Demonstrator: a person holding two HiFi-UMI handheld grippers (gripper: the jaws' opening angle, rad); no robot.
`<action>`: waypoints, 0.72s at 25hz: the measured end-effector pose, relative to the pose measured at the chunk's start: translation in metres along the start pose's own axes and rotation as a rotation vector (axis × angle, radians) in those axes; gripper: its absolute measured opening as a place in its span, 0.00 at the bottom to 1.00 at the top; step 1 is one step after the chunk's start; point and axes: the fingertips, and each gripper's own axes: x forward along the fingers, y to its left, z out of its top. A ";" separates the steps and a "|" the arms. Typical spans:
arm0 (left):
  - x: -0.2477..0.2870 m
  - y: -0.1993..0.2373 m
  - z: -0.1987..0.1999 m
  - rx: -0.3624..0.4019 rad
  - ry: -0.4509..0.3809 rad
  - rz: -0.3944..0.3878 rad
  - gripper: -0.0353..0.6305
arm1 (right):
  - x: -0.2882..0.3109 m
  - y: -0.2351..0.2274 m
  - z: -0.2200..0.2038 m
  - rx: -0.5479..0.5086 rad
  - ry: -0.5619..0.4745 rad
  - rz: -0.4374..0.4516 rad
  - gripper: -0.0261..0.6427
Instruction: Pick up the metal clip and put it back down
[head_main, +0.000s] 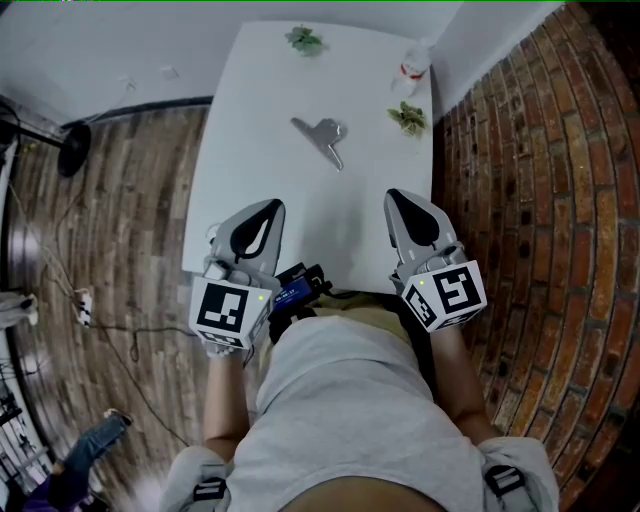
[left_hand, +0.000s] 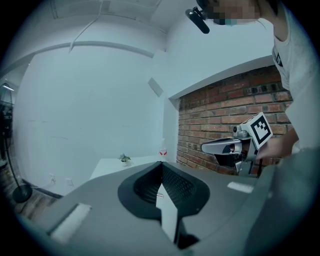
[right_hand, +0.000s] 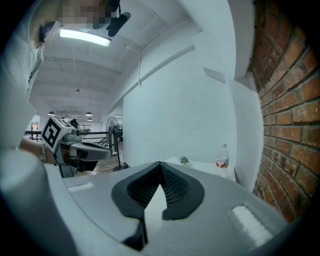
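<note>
The metal clip (head_main: 322, 137) lies flat on the white table (head_main: 250, 170), past its middle, with its handles pointing toward me. My left gripper (head_main: 264, 210) hovers over the table's near left edge, jaws shut with nothing between them. My right gripper (head_main: 397, 198) is level with it at the near right, also shut and empty. Both are well short of the clip. In the left gripper view the left gripper (left_hand: 161, 165) has its jaws meeting, and the right gripper (left_hand: 225, 147) shows beside it. The right gripper view shows the right gripper (right_hand: 160, 165) with its jaws together too. Neither gripper view shows the clip clearly.
Two small plants (head_main: 304, 40) (head_main: 408, 117) and a plastic bottle (head_main: 411, 72) stand at the table's far end. A brick wall (head_main: 530, 150) runs along the right side. A fan stand (head_main: 72, 150) and cables sit on the wooden floor at left.
</note>
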 end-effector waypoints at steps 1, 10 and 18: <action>0.001 -0.001 0.001 -0.001 -0.001 -0.003 0.07 | 0.000 0.000 -0.001 0.000 0.000 0.001 0.04; 0.001 0.000 -0.005 0.005 0.007 -0.005 0.07 | 0.000 0.002 -0.007 0.004 0.008 0.000 0.04; -0.001 0.000 -0.003 0.009 -0.004 -0.007 0.07 | -0.001 0.003 -0.010 0.005 0.015 -0.003 0.04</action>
